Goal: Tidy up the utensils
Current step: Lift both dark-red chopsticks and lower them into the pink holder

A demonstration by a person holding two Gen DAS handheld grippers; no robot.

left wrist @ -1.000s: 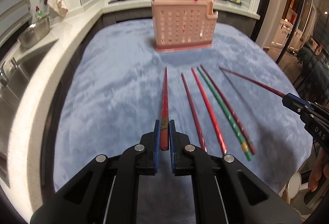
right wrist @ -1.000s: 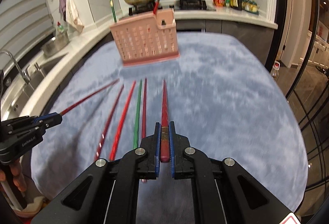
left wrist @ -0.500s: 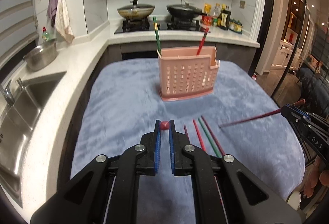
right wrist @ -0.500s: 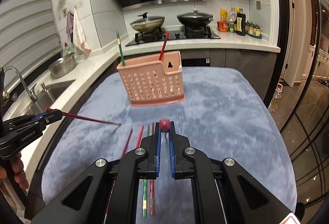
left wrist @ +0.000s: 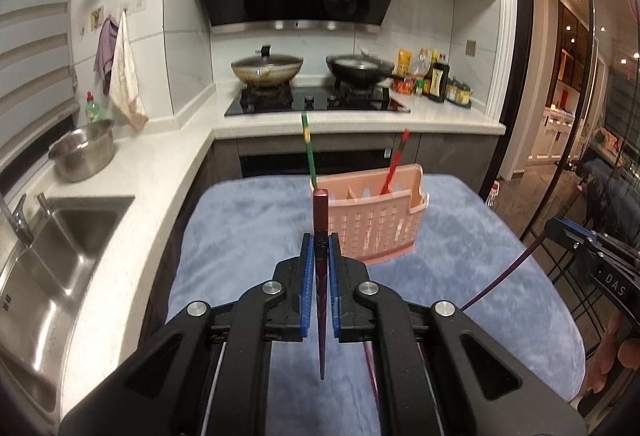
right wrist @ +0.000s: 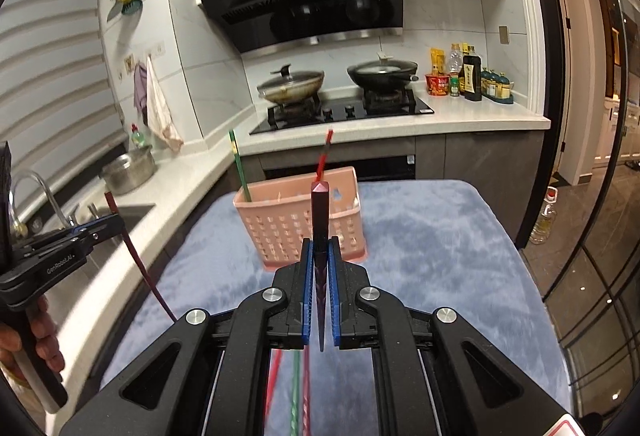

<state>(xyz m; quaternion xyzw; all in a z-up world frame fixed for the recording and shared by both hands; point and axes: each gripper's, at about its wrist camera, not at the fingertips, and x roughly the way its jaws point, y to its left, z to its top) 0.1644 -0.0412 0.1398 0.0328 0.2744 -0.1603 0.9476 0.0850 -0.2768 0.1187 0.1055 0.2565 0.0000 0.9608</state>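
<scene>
Left gripper clamping dark red chopstick; right gripper pinching another. Pink perforated plastic holder standing ahead on blue cloth, green chopstick inside. Loose chopsticks showing clearly only in right view.

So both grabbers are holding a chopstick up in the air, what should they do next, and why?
Probably carry them forward over the pink basket. The left gripper and right gripper each clamp a dark red chopstick upright, and the basket already holds a green chopstick and a red one.

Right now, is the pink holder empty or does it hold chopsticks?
Not empty: the pink holder holds a green chopstick and a red chopstick.
</scene>
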